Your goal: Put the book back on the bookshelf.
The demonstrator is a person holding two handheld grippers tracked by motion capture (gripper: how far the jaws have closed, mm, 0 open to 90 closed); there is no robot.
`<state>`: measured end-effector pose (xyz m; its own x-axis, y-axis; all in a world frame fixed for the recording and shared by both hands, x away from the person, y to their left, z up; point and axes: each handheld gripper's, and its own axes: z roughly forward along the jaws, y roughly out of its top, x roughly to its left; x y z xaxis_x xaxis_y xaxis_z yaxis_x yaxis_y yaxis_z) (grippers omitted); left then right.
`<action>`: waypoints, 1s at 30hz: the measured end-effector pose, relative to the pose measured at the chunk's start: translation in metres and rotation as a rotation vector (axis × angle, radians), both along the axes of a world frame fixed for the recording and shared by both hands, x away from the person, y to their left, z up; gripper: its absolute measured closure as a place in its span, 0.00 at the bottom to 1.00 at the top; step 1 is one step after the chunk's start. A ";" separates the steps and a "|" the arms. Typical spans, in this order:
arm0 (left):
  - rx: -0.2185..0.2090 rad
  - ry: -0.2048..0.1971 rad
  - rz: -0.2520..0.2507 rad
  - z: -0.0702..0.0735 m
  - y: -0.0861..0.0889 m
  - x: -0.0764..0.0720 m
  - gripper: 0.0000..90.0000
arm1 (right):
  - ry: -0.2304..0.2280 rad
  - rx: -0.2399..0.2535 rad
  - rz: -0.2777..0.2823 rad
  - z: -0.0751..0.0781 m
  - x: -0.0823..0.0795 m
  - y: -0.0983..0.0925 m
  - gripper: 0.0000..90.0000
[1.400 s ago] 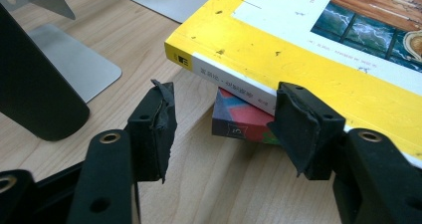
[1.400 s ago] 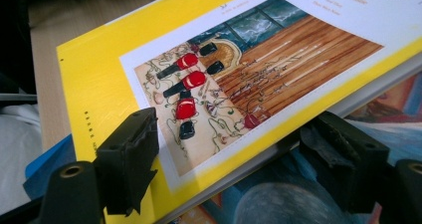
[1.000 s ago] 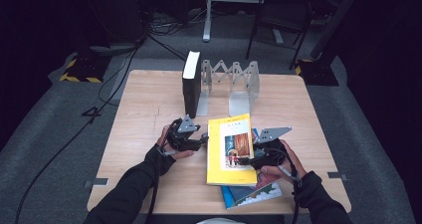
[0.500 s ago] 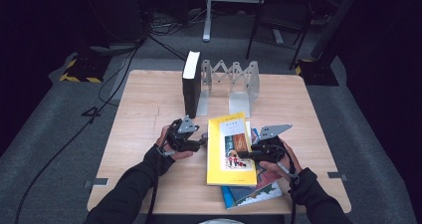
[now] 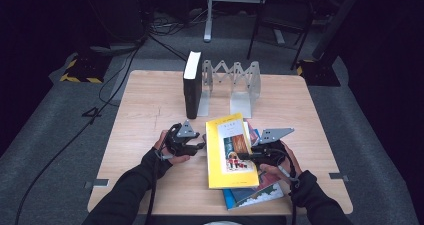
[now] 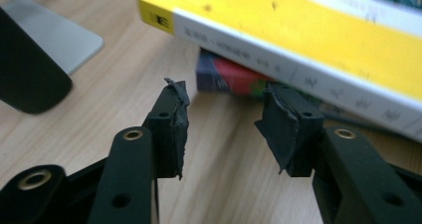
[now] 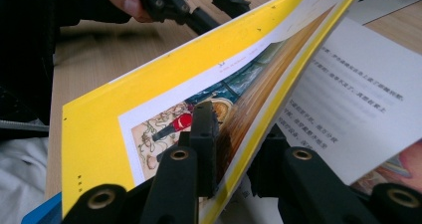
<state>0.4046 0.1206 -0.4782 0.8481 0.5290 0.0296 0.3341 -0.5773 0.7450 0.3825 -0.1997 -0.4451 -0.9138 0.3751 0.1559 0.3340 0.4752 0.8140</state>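
A yellow book (image 5: pixel 232 152) lies tilted on a stack of other books near the table's front. My right gripper (image 5: pixel 241 156) is shut on its right edge: in the right gripper view one jaw presses on the picture cover (image 7: pixel 164 94) and the other sits under it, my right gripper (image 7: pixel 239 149) having closed on it within the last second. A printed page (image 7: pixel 358 99) shows below. My left gripper (image 5: pixel 202 146) stands open just left of the book's spine (image 6: pixel 298 30). The jaws of my left gripper (image 6: pixel 226 127) have just been closing, with nothing between them.
Under the yellow book lie a dark-spined book (image 6: pixel 224 74) and a blue one (image 5: pixel 250 195). A black book (image 5: pixel 192 85) stands upright against a folding metal bookstand (image 5: pixel 235 82) at the back of the wooden table (image 5: pixel 150 110). Cables trail on the floor at the left.
My right gripper has closed on the yellow book's right edge and tipped it up a little. My left gripper has edged toward the spine and its jaws have narrowed.
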 end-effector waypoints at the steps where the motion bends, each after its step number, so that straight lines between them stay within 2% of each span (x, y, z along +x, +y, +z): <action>1: 0.006 0.005 -0.029 -0.001 0.000 -0.003 0.58 | -0.001 -0.001 0.002 -0.001 0.000 0.000 0.83; 4: 0.007 0.021 -0.075 -0.002 -0.003 -0.010 0.56 | 0.001 0.008 0.004 -0.002 0.001 0.000 0.83; 6: -0.015 0.052 -0.086 -0.004 -0.006 -0.013 0.56 | -0.001 0.010 0.002 -0.001 0.000 0.000 0.83; 9: -0.012 0.063 -0.098 -0.007 -0.010 -0.014 0.57 | -0.004 0.012 0.016 0.002 -0.001 0.001 0.83; 11: 0.001 0.048 -0.096 -0.007 -0.012 -0.014 0.58 | -0.006 0.011 0.022 0.001 -0.001 0.002 0.84; 12: -0.006 0.041 -0.087 -0.006 -0.011 -0.014 0.59 | -0.014 0.008 0.023 0.002 -0.002 0.002 0.84; 14: -0.040 0.032 -0.061 -0.004 -0.007 -0.013 0.68 | -0.020 0.017 0.031 0.004 -0.003 0.001 0.84; 16: -0.070 0.031 -0.050 -0.003 -0.005 -0.012 0.70 | -0.024 0.027 0.035 0.005 -0.005 0.000 0.84; 18: -0.072 0.013 -0.053 0.000 -0.006 -0.011 0.69 | -0.043 0.028 0.045 0.007 -0.008 -0.001 0.84; 24: -0.145 -0.022 -0.064 0.016 -0.004 -0.009 0.69 | -0.098 0.076 0.062 0.017 -0.015 -0.009 0.85; 28: -0.189 -0.029 -0.062 0.029 -0.001 -0.005 0.70 | -0.145 0.084 0.069 0.026 -0.022 -0.009 0.86; 30: -0.187 -0.042 -0.060 0.036 -0.001 -0.005 0.71 | -0.157 0.088 0.063 0.029 -0.023 -0.008 0.87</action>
<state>0.3997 0.1198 -0.4426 0.8784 0.4771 -0.0286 0.2696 -0.4453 0.8538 0.3592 -0.2081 -0.4163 -0.9506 0.3079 0.0394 0.1716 0.4157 0.8931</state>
